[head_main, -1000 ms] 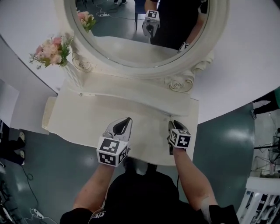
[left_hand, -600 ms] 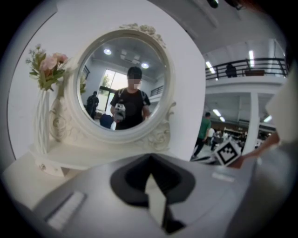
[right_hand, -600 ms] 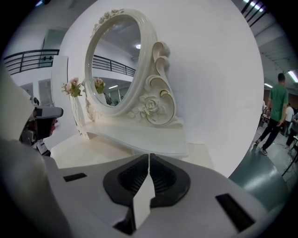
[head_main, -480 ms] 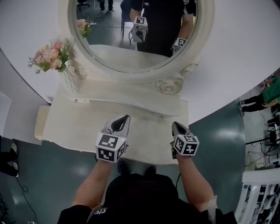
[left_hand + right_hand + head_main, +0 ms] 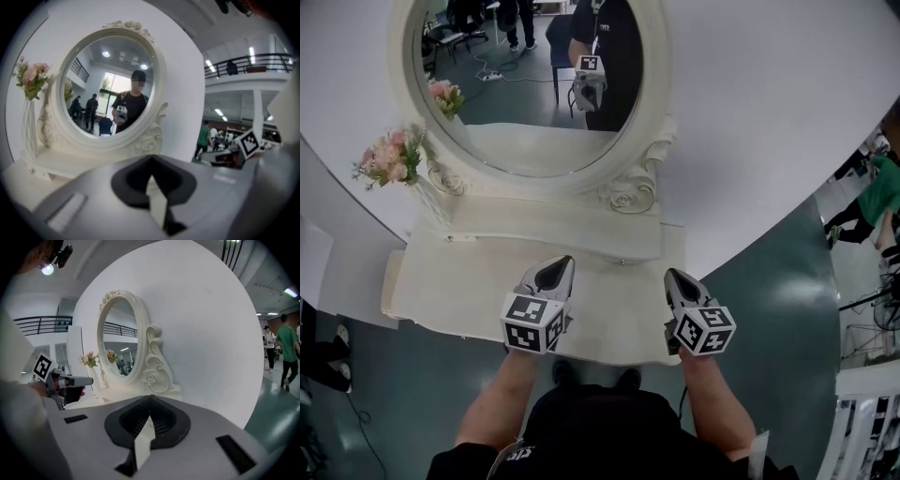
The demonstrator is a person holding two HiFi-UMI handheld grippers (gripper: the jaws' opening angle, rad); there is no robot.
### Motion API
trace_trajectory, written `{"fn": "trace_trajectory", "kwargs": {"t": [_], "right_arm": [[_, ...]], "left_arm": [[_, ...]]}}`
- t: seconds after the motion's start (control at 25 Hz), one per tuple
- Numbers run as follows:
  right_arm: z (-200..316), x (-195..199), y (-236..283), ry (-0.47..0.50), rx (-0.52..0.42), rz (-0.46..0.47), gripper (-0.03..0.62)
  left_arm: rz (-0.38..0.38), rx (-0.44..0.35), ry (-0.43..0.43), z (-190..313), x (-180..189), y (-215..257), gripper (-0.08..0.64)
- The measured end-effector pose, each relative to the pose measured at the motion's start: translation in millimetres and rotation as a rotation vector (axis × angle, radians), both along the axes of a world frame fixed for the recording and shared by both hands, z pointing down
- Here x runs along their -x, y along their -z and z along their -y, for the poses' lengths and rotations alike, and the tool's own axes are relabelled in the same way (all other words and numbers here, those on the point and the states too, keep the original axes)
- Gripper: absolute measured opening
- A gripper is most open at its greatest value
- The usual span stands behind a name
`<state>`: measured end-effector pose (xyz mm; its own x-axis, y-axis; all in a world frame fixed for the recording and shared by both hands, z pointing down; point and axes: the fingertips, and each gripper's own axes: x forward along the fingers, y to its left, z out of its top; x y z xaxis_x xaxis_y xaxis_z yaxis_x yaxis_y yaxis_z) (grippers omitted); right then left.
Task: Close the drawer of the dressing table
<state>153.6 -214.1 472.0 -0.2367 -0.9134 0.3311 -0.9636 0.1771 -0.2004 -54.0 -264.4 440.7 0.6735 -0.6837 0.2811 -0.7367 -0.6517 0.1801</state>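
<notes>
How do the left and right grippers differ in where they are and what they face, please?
The left gripper hangs over the middle of the dressing table, while the right gripper hangs near its right front corner. The left gripper view faces the mirror nearly head-on, while the right gripper view sees it obliquely from the side. Both grippers have their jaws together with nothing between them.
</notes>
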Motion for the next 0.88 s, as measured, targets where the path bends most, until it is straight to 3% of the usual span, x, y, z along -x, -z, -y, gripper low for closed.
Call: {"fn": "trace_trajectory", "kwargs": {"t": [0.28,0.52,0.8,0.88], "right_arm": [[-4,-38,49,0.056,-0.103,0.015,-0.006],[-13,-57,86,0.111,-0.156,-0.039,-0.006],[-22,-84,138,0.033,-0.275,0.042,-0.005],[-24,-95,146,-0.008,-0.305,0.02,-0.006]], "left_arm": [[0.008,-0.034,0.0,-12,-51,24,0.006],[-0.017,-0.114,0.056,-13,-55,51,0.006],[-0.022,-0.15,0.032,2,-59,73,0.006],[-0.026,-0.167,0.022,7,-59,82,0.006]]}}
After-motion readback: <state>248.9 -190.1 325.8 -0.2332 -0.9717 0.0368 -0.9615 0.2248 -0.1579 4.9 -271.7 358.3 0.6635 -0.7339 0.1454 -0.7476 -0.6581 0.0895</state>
